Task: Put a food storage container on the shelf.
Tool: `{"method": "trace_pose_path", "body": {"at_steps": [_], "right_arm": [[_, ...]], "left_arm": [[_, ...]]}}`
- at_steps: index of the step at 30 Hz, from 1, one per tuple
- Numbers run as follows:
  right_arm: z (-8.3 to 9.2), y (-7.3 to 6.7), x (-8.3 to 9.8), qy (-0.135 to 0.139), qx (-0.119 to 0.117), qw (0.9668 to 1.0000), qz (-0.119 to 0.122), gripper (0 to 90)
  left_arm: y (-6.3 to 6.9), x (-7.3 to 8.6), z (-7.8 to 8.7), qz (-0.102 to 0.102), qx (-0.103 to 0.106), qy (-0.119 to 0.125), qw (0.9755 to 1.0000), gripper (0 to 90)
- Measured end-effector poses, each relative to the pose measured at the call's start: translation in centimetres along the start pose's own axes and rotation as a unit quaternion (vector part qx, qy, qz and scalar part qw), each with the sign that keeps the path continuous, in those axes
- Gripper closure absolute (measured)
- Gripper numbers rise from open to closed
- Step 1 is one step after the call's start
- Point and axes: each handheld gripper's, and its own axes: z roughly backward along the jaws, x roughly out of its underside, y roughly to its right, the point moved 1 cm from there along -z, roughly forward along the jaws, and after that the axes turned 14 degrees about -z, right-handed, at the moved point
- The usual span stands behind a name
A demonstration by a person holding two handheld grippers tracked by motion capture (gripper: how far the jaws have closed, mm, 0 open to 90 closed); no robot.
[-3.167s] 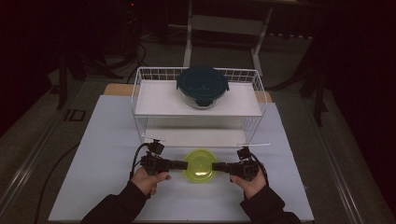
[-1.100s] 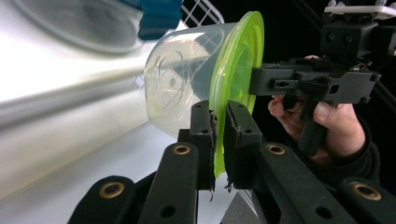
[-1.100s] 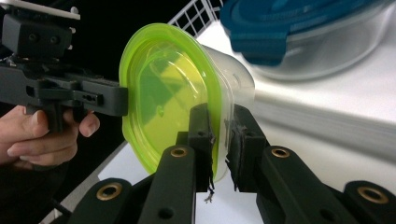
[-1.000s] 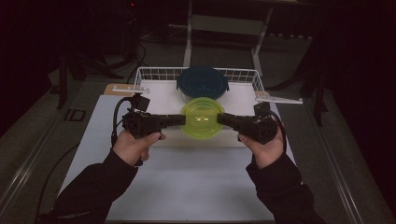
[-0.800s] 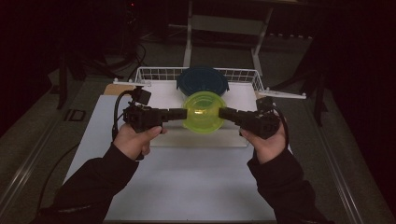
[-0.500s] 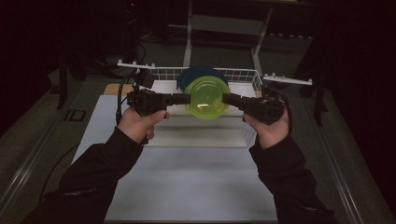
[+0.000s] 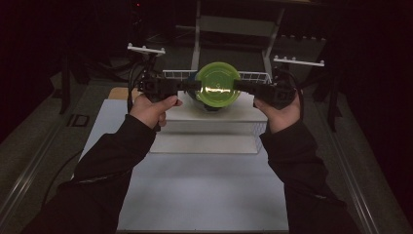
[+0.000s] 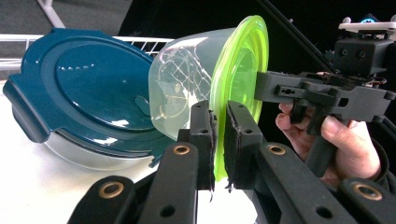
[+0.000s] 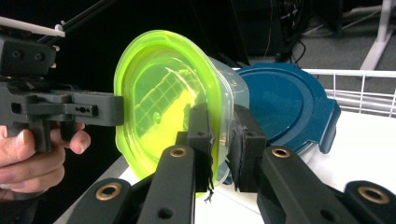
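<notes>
Green-lidded clear container held up at upper centre of high view, tipped on its side, lid facing cam. Left gripper and right gripper both clamped on lid rim, opposite edges. Blue-lidded container just behind, on white rack.

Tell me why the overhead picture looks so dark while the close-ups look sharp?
High view: the room is dim, the white table palely lit, and glare streaks the green lid. Left gripper view: brighter, with highlights on the blue lid. Right gripper view: the green lid glows, and the nearest jaws look slightly soft.
</notes>
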Motion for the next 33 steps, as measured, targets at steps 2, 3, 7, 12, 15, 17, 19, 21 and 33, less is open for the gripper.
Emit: {"method": "trace_pose_path", "body": {"at_steps": [2,3,7,12,15,17,19,21,33], "right_arm": [[-0.5,0.3,-0.2,-0.006,0.002,1.0000,-0.006,79.9],[-0.6,0.4,-0.3,-0.007,0.003,0.9999,-0.008,80.0],[-1.3,0.6,-0.8,-0.013,0.009,0.9998,-0.013,79.9],[-2.1,0.7,-1.4,-0.020,0.013,0.9996,-0.013,79.8],[-2.3,0.9,-1.7,-0.022,0.010,0.9994,-0.023,79.4],[-2.4,1.0,-1.8,-0.022,0.010,0.9993,-0.027,79.4],[-2.5,1.1,-2.2,-0.021,0.017,0.9990,-0.036,78.0],[-2.7,1.1,-2.4,-0.025,0.023,0.9987,-0.037,74.3],[-3.5,2.0,-3.1,-0.014,0.038,0.9980,-0.049,60.4]], "left_arm": [[-0.5,0.0,-0.2,0.009,-0.001,0.001,1.0000,81.6],[-0.8,0.0,-0.4,0.013,-0.003,0.000,0.9999,81.4],[-1.8,-0.2,-0.8,0.021,-0.007,-0.001,0.9998,80.4],[-2.7,-0.3,-1.1,0.031,-0.009,-0.001,0.9995,77.9],[-2.8,-0.4,-1.4,0.033,-0.007,0.001,0.9994,75.6],[-3.0,-0.5,-1.6,0.039,-0.008,0.005,0.9992,75.5],[-3.2,-0.6,-1.6,0.041,-0.012,0.009,0.9991,73.0],[-3.3,-0.7,-1.6,0.043,-0.019,0.015,0.9988,72.6],[-4.3,-1.3,-2.4,0.048,-0.034,0.017,0.9981,65.6]]}}
